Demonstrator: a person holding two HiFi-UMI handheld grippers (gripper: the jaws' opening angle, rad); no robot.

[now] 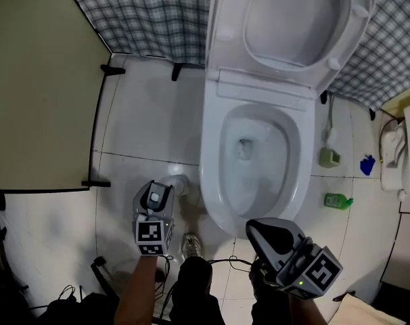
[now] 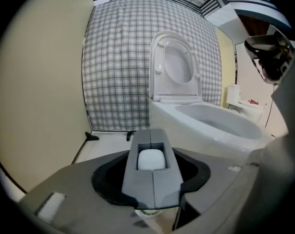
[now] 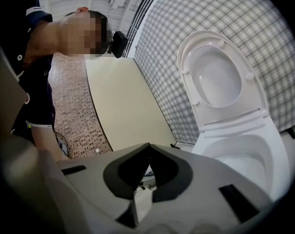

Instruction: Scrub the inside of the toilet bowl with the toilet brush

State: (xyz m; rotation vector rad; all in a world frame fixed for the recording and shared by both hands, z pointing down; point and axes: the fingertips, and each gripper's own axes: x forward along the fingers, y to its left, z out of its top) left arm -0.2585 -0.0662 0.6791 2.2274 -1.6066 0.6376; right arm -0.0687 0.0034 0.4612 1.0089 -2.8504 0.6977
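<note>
The white toilet (image 1: 214,156) stands with lid and seat raised (image 1: 293,19), its bowl open with water at the bottom. My left gripper (image 1: 154,195) is to the left of the bowl's front, above the white brush holder (image 1: 180,183) on the floor. It is shut on the white rounded top of the toilet brush handle (image 2: 151,160); the brush head is hidden below the jaws. My right gripper (image 1: 260,230) hangs in front of the bowl's near rim. Its jaws meet with nothing between them (image 3: 148,148). The bowl rim (image 2: 220,122) lies to the right of the left gripper.
A beige partition (image 1: 36,80) closes the left side and a checked curtain (image 1: 151,12) hangs behind the toilet. A green bottle (image 1: 337,200), a green holder (image 1: 329,157) and a blue item (image 1: 367,164) sit on the floor at right. Cables (image 1: 222,263) trail near my shoe (image 1: 190,246).
</note>
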